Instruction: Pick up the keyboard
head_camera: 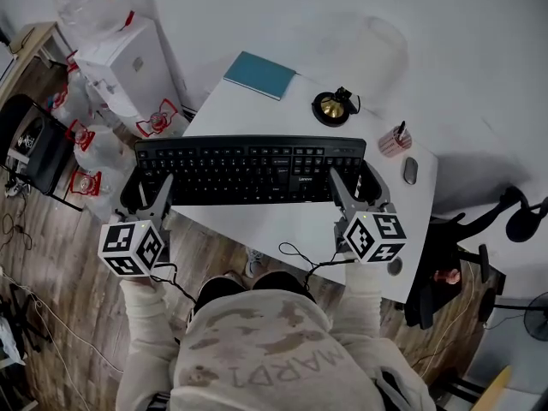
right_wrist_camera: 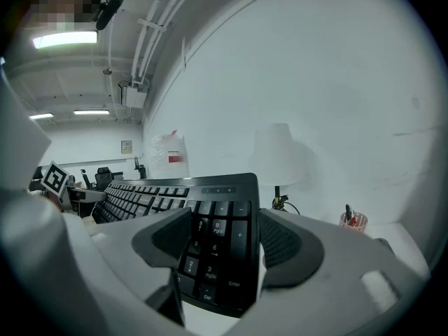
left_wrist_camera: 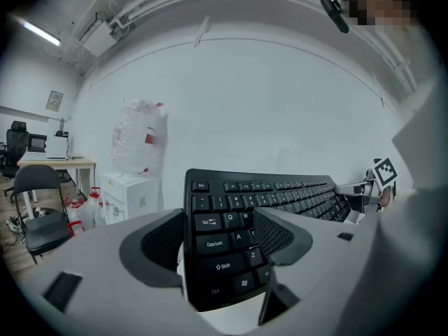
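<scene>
A black full-size keyboard (head_camera: 248, 169) lies lengthwise across the white table (head_camera: 291, 223), its left end past the table's left edge. My left gripper (head_camera: 147, 193) is shut on that left end. In the left gripper view the keyboard (left_wrist_camera: 280, 194) sits between the jaws of my left gripper (left_wrist_camera: 220, 240), around the Caps Lock and Shift keys. My right gripper (head_camera: 353, 182) is shut on the right end. In the right gripper view the number pad of the keyboard (right_wrist_camera: 217, 208) fills the gap of my right gripper (right_wrist_camera: 224, 240).
Behind the keyboard lie a teal notebook (head_camera: 259, 74), a round black and gold object (head_camera: 332, 107), a red pen cup (head_camera: 395, 139) and a grey mouse (head_camera: 410, 170). A white cabinet (head_camera: 137, 62), water bottles (head_camera: 94, 148) and a black chair (head_camera: 34, 144) stand left of the table.
</scene>
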### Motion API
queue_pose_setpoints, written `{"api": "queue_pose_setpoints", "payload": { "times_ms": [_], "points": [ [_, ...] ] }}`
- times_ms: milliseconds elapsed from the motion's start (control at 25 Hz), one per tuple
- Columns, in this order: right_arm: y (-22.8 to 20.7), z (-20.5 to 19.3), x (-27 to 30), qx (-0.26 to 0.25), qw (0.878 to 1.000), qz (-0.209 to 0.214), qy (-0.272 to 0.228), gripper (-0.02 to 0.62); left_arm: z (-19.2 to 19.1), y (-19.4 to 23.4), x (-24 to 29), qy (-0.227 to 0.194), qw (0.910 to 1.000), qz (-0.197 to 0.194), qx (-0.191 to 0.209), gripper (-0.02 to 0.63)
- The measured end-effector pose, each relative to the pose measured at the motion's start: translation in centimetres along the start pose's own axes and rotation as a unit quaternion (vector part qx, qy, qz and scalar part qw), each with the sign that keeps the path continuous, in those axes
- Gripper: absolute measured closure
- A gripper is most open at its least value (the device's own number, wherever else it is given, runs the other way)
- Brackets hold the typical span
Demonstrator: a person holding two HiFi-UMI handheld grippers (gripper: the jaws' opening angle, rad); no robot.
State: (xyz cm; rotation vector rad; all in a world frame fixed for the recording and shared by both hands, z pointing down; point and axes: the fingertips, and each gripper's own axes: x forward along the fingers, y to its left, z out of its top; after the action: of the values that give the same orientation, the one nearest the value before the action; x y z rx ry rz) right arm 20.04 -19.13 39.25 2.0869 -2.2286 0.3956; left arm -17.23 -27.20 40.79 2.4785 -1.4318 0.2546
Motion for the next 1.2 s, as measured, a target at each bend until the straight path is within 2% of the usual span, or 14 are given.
{"api": "queue_pose_setpoints", "payload": {
  "times_ms": [240, 480, 1200],
  "points": [
    [0.5, 2.1, -2.0, -0.008, 0.999, -0.004, -0.032, 0.285, 2.2, -1.0, -1.5, -0.032, 0.9994, -0.003, 0.014, 0.293],
    [-1.4, 4.0, -2.6, -0.005, 0.999, -0.006, -0.049, 0.286, 4.5, -3.1, -0.6, -0.041, 0.9988, -0.007, 0.027, 0.293],
    [1.2, 9.0, -5.9, -0.033, 0.992, -0.013, -0.121, 0.285, 9.6, -3.3, -4.1, -0.121, 0.9914, -0.019, 0.047, 0.293]
  ]
}}
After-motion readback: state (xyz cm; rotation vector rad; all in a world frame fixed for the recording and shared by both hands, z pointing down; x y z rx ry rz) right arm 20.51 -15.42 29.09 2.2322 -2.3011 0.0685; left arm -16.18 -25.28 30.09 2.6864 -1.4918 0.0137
